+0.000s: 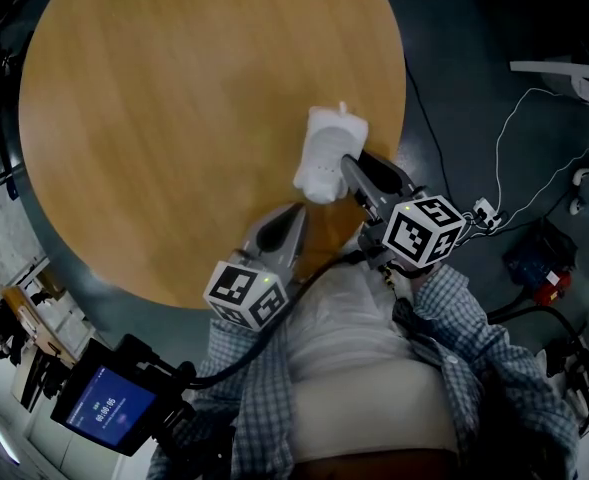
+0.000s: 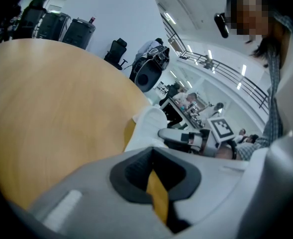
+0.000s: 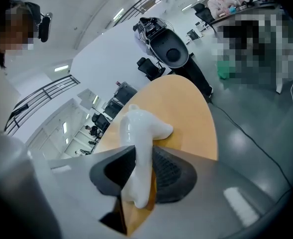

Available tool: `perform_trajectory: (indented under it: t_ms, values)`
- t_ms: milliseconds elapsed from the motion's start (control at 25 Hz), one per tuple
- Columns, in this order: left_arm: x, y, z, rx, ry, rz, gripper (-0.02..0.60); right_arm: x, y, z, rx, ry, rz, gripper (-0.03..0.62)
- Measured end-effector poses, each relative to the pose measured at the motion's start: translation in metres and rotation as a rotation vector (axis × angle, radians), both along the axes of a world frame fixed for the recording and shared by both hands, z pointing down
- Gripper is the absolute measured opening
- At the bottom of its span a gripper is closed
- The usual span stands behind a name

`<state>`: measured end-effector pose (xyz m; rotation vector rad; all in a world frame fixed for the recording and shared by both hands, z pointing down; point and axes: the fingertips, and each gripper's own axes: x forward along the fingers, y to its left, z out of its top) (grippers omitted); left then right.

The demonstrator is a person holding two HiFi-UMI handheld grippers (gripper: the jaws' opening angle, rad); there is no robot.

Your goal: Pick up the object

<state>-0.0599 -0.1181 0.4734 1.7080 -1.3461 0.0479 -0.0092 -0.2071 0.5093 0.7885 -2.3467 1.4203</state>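
Note:
A white, smooth moulded object (image 1: 326, 153) lies on the round wooden table (image 1: 174, 118), close to its right edge. My right gripper (image 1: 352, 168) reaches it from the near side, and its dark pads sit against both flanks of the object (image 3: 139, 143), shut on it. The object's knobbed end points away from the jaws. My left gripper (image 1: 292, 216) hovers over the table's near edge, a little short and left of the object, with its fingers together and nothing held. From the left gripper view the object (image 2: 148, 121) and the right gripper's finger (image 2: 183, 136) lie ahead.
The table's rim (image 1: 399, 118) runs just right of the object, with dark floor beyond. White cables (image 1: 514, 118) and a red and blue box (image 1: 539, 268) lie on the floor at right. A lit screen (image 1: 109, 408) sits at lower left beside the person's checked shirt.

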Motion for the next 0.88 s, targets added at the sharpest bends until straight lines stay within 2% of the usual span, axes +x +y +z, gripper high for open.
perform_trajectory:
  t_ms: [320, 560, 880]
  values:
    - [-0.008, 0.000, -0.001, 0.039, -0.007, -0.001, 0.003, -0.004, -0.002, -0.011, 0.025, -0.049, 0.037, 0.110]
    - [-0.020, -0.001, -0.007, 0.080, -0.045, -0.010, 0.003, -0.009, -0.005, -0.026, 0.065, -0.089, 0.051, 0.109]
    - [-0.024, 0.001, -0.047, 0.188, -0.116, -0.036, 0.003, -0.010, -0.002, -0.082, 0.132, -0.202, 0.084, 0.107]
